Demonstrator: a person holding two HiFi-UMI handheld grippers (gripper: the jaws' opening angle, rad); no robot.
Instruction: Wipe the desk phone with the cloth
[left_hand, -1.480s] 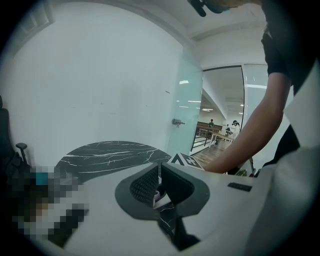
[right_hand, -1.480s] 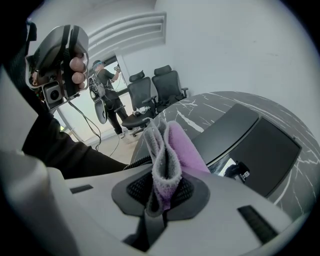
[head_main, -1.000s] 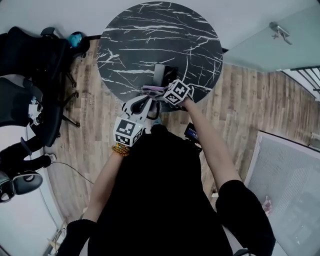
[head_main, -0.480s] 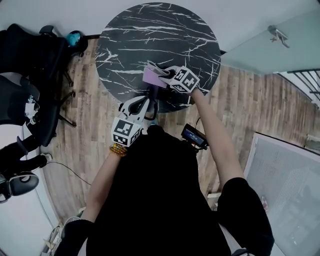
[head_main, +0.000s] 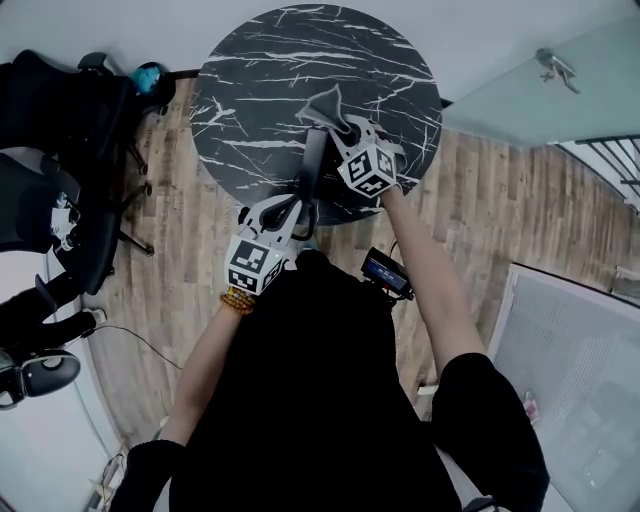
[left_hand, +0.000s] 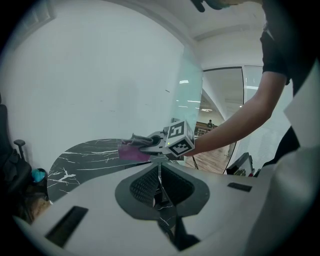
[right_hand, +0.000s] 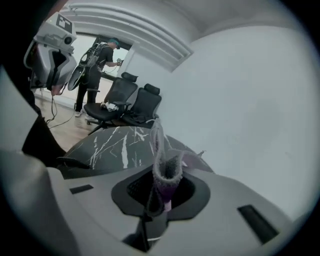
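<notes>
My right gripper (head_main: 343, 128) is shut on a purple-grey cloth (head_main: 328, 105), whose bunched end sticks up above the round black marble table (head_main: 260, 80). In the right gripper view the cloth (right_hand: 162, 167) rises straight out of the closed jaws of that gripper (right_hand: 160, 192). The desk phone (head_main: 313, 168) is a thin dark slab running from the cloth toward me. My left gripper (head_main: 299, 213) is shut on its near end. From the left gripper (left_hand: 159, 182) the phone shows only as a thin edge between the pads. The cloth (left_hand: 132, 151) lies just beyond.
Black office chairs (head_main: 60, 110) crowd the floor left of the table, with a teal object (head_main: 150, 75) beside them. A glass partition (head_main: 540, 90) and a grey mat (head_main: 570, 380) lie to the right. Another person (right_hand: 97, 70) stands far off.
My right gripper carried the cloth from the table's near edge up and farther over the phone, and the cloth now stands upright. The left gripper has barely moved.
</notes>
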